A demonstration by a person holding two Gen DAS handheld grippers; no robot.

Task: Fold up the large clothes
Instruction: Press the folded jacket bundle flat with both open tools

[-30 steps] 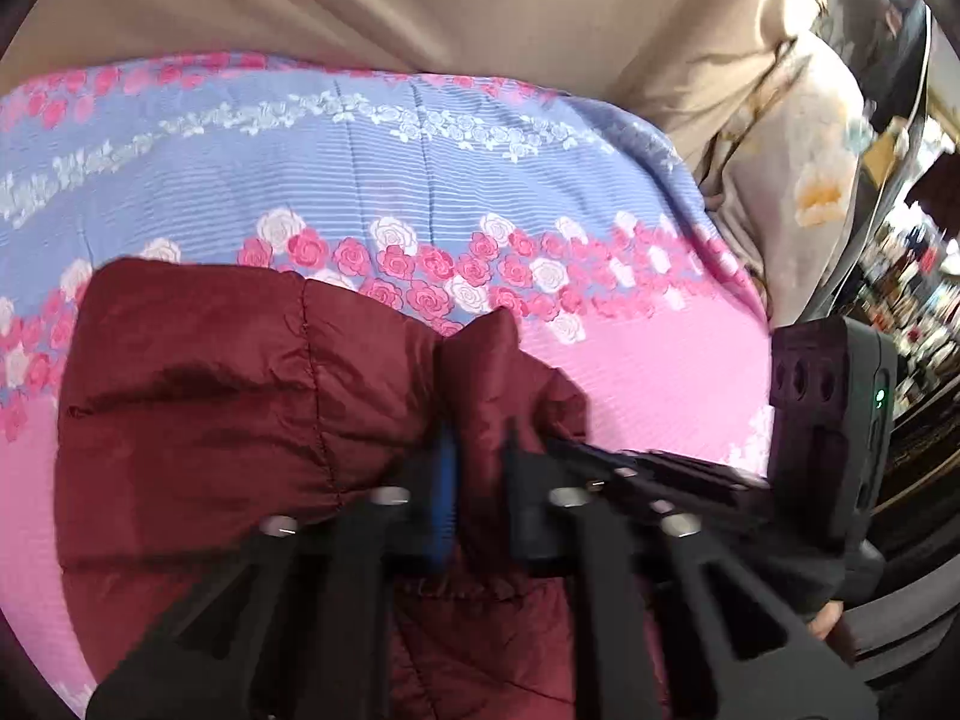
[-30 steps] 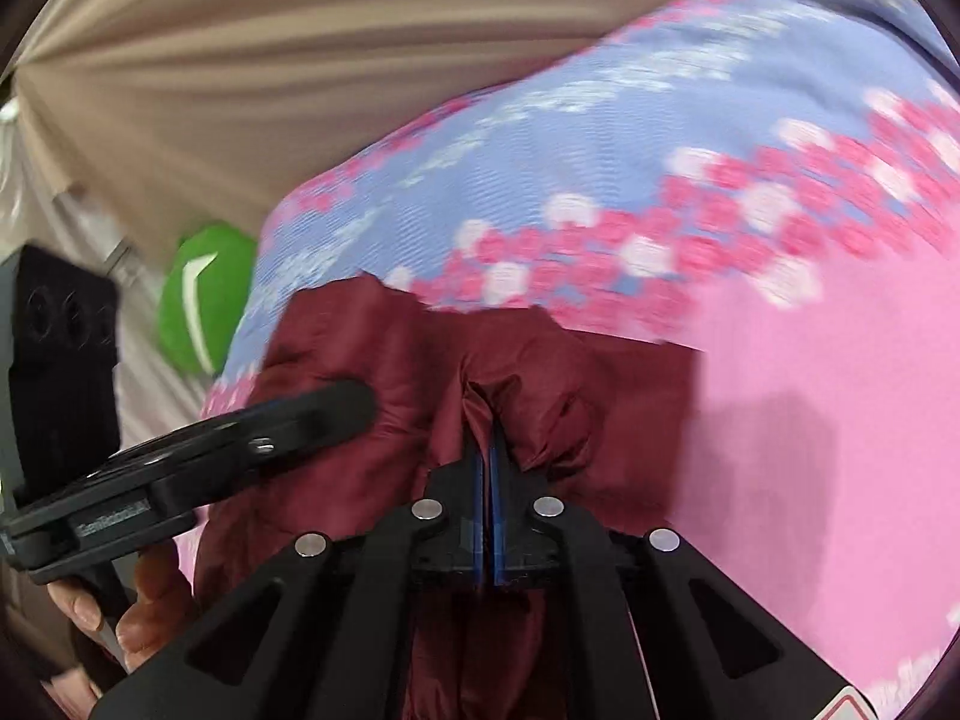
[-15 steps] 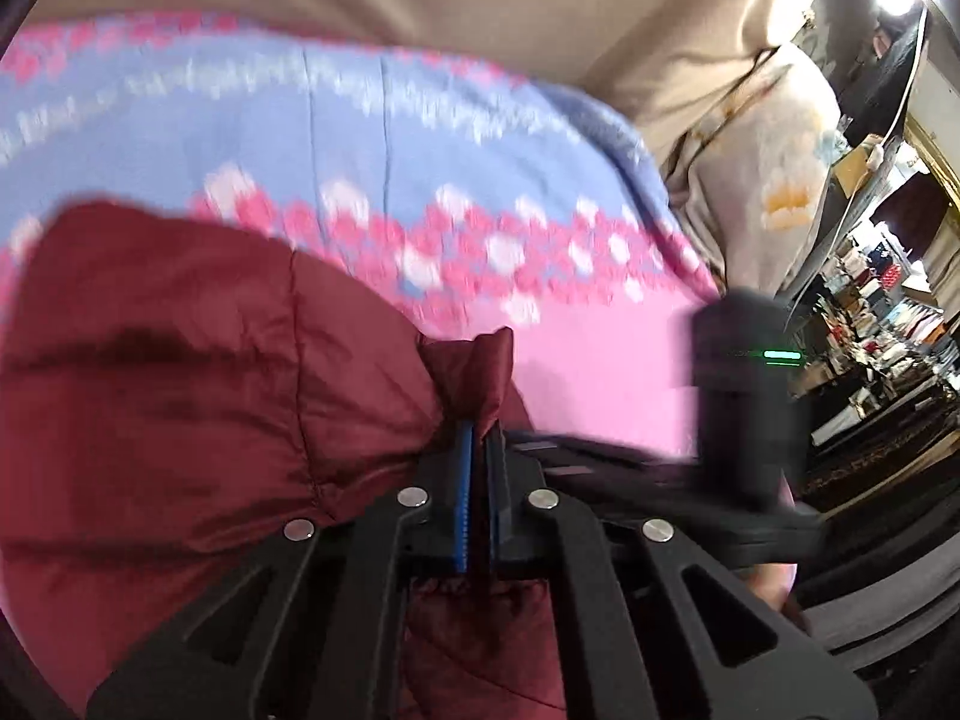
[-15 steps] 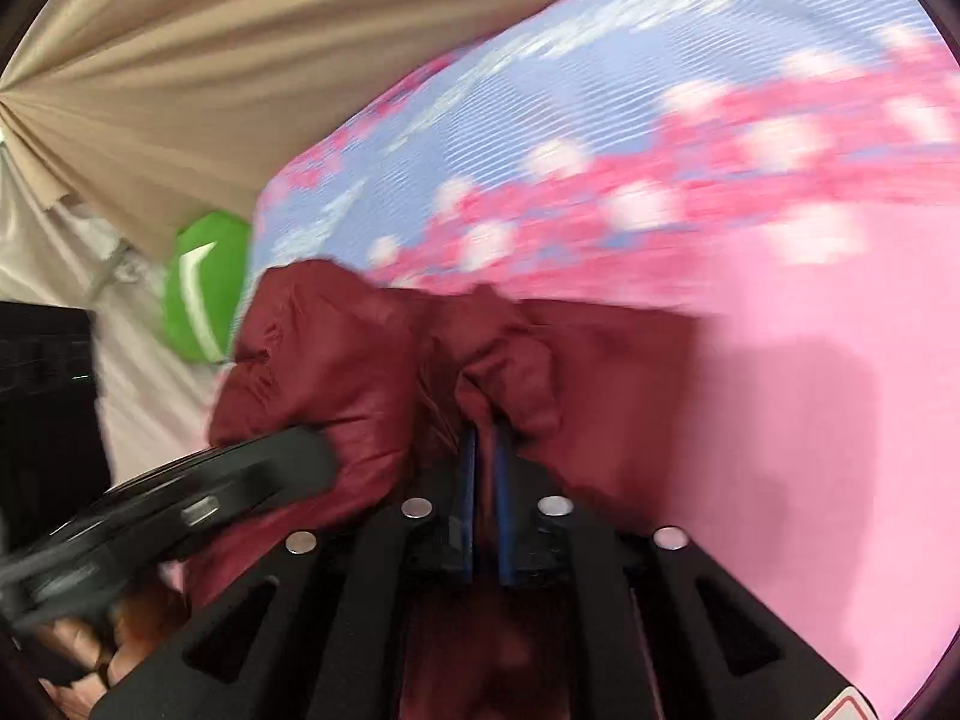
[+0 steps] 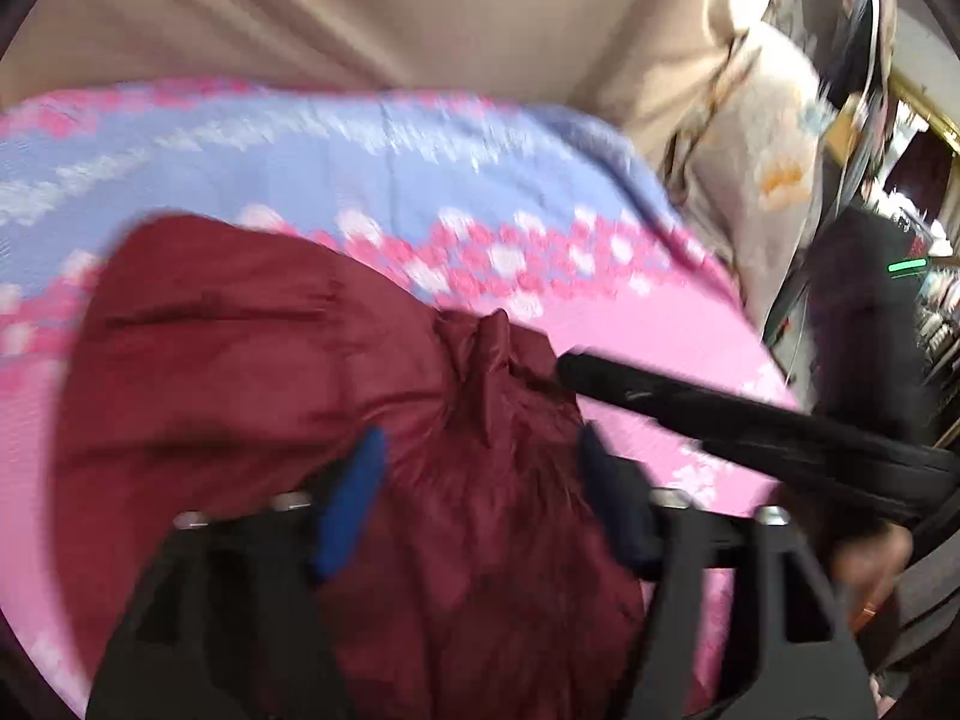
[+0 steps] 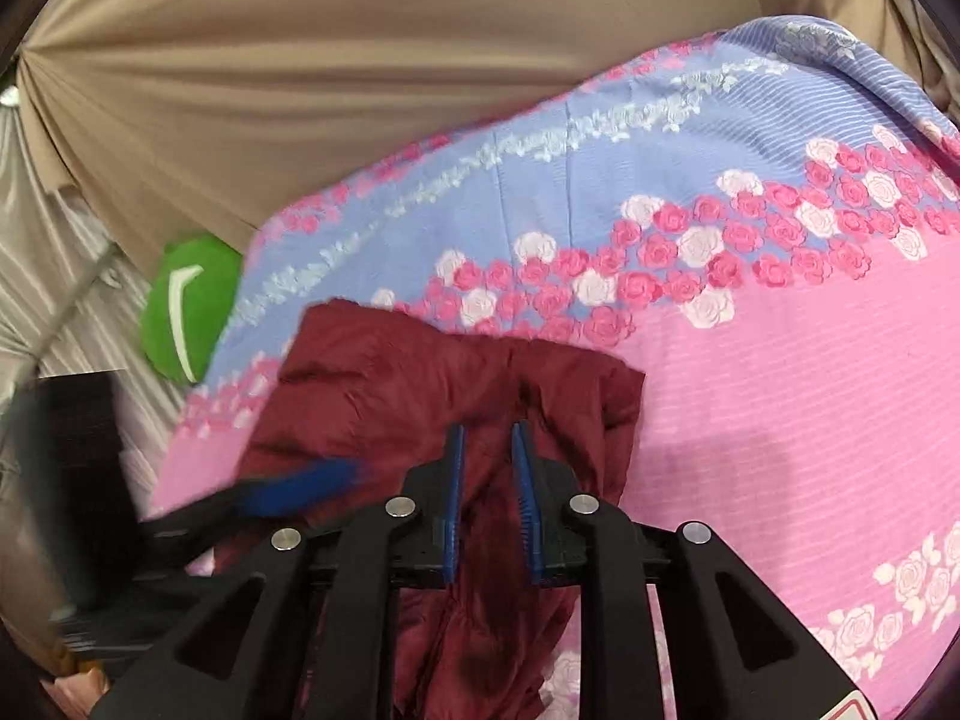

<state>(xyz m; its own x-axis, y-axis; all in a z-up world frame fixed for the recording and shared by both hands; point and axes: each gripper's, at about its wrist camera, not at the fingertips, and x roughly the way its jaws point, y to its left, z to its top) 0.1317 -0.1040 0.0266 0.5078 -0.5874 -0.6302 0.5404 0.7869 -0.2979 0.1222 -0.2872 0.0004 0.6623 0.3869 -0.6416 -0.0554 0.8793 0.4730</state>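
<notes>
While lying crumpled on flowered pink-and-blue bed sheet (image 5: 420,180), dark red quilted puffy jacket (image 5: 240,360) no longer pinched. Left gripper (image 5: 480,438): closed on a fold before, now just opened wide, fabric between but not pressed. Right gripper (image 6: 489,429): just opened slightly, loose over cloth. Beside bed, green round object (image 6: 192,312) with white curved mark.

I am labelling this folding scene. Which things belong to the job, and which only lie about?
For the job:
- dark red padded jacket
- left gripper
- right gripper

Only lying about:
- pink and blue rose-print bedsheet
- green cushion
- beige curtain
</notes>
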